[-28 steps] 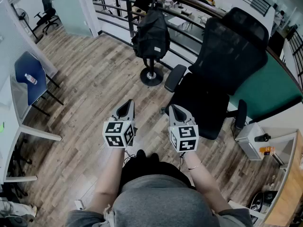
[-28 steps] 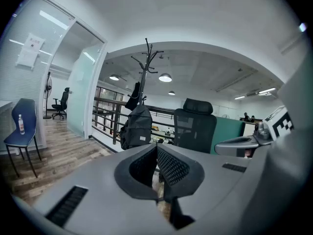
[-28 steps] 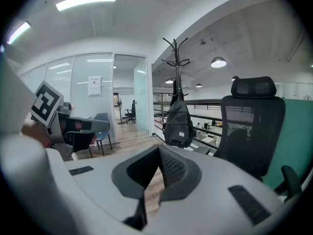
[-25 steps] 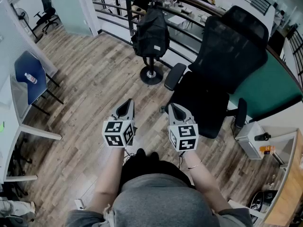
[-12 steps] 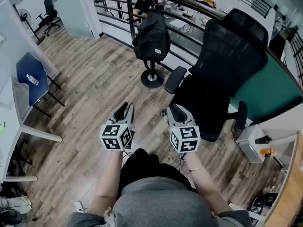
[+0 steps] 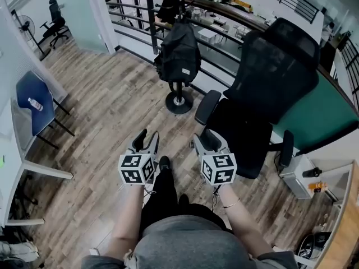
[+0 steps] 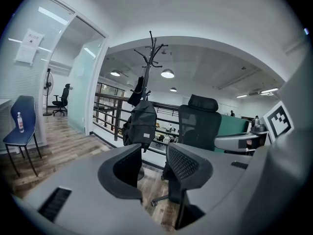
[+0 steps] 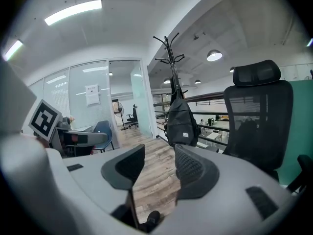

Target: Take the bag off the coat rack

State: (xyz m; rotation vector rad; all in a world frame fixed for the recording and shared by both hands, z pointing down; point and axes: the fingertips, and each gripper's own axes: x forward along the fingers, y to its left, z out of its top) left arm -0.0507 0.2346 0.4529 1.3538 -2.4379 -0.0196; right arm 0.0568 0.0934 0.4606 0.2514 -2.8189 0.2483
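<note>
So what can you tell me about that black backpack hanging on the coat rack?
The backpack is black, of a soft fabric by the look, with a small pale label low on its front. It hangs upright from the coat rack, against the pole, its bottom clear of the rack's round base and the wood floor. Nothing but the rack touches it.

Bag [image 6: 179,50] on coat rack [image 6: 179,103], left gripper [image 6: 147,135] and right gripper [image 6: 202,139] well short, jaws just opening, empty
</note>
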